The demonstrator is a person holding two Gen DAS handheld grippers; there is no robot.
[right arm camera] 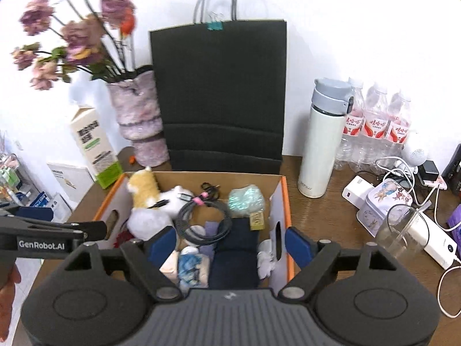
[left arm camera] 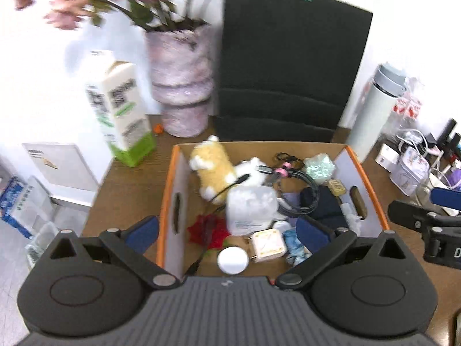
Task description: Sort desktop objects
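An open cardboard box with an orange rim stands on the wooden desk. Inside lie a yellow plush toy, a coiled black cable, a navy pouch, a tissue pack, a red fabric flower, a cream charger and a white round disc. My left gripper hangs above the box's near left part, open wide and empty. Above the near right part my right gripper is open too, holding nothing.
Behind the box stand a black paper bag, a pink vase of flowers and a green-and-white carton. To the right are a white thermos, water bottles, a printed tin, a clear cup and tangled cables.
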